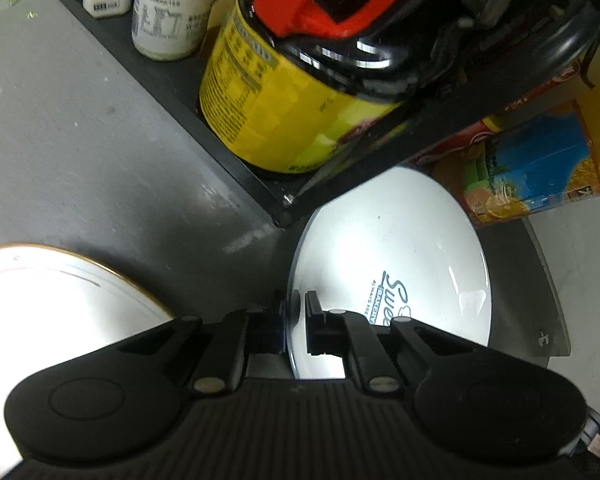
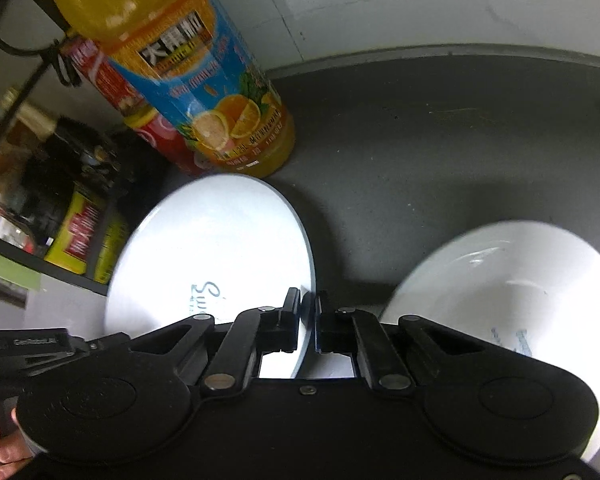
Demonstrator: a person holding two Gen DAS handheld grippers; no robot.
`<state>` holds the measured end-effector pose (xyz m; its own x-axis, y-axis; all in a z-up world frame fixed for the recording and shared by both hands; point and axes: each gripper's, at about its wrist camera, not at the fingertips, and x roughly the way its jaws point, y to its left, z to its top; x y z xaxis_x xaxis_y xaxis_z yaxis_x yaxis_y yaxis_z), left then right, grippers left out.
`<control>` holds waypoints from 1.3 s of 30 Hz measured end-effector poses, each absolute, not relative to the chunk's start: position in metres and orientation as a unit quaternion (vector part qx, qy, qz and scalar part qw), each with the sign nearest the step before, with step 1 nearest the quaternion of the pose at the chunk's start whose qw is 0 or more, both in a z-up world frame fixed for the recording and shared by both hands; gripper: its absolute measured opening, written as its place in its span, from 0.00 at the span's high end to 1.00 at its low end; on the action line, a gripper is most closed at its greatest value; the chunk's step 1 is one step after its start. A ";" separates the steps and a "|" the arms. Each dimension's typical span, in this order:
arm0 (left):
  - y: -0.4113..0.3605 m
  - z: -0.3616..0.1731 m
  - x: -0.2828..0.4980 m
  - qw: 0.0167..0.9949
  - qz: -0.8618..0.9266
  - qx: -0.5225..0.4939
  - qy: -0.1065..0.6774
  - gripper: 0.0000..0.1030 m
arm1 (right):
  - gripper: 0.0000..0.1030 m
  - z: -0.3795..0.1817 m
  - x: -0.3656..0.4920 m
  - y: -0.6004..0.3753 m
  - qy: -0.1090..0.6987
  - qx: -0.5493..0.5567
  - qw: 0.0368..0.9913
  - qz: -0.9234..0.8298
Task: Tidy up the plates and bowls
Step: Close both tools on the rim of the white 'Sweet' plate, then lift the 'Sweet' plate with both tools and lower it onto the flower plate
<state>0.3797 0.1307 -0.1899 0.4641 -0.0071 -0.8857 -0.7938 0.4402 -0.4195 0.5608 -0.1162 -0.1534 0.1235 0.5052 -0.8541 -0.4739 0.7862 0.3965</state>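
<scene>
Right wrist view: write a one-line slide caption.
Right gripper clamped on the rim of a white logo plate, orange juice bottle behind, white bowl alongside.

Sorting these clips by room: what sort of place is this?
Probably a home kitchen counter or pantry corner: a black shelf with a yellow tin, an orange juice bottle, and a white plate on the grey counter.

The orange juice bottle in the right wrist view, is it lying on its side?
No, the orange juice bottle stands upright on the grey counter.

yellow jar on black shelf | white jars behind | orange juice bottle on grey counter
</scene>
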 end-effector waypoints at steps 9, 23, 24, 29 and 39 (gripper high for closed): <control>0.135 -0.172 0.374 0.739 0.248 -0.438 0.449 0.93 | 0.93 -0.123 0.537 -0.134 0.550 0.045 0.768 0.326; 0.141 -0.159 0.355 0.758 0.213 -0.413 0.458 0.93 | 0.93 -0.112 0.505 -0.139 0.542 0.075 0.780 0.303; 0.141 -0.157 0.353 0.759 0.212 -0.411 0.458 0.93 | 0.93 -0.109 0.503 -0.141 0.540 0.076 0.781 0.303; 0.138 -0.144 0.346 0.769 0.204 -0.402 0.452 0.93 | 0.93 -0.095 0.493 -0.143 0.528 0.086 0.786 0.308; 0.139 -0.120 0.316 0.783 0.197 -0.389 0.444 0.94 | 0.92 -0.067 0.455 -0.140 0.508 0.090 0.794 0.321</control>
<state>0.3159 0.1394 -0.1201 0.5282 -0.0367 -0.8483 -0.6538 0.6199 -0.4339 0.4550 -0.1401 -0.0666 0.2779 0.6021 -0.7485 -0.4192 0.7771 0.4694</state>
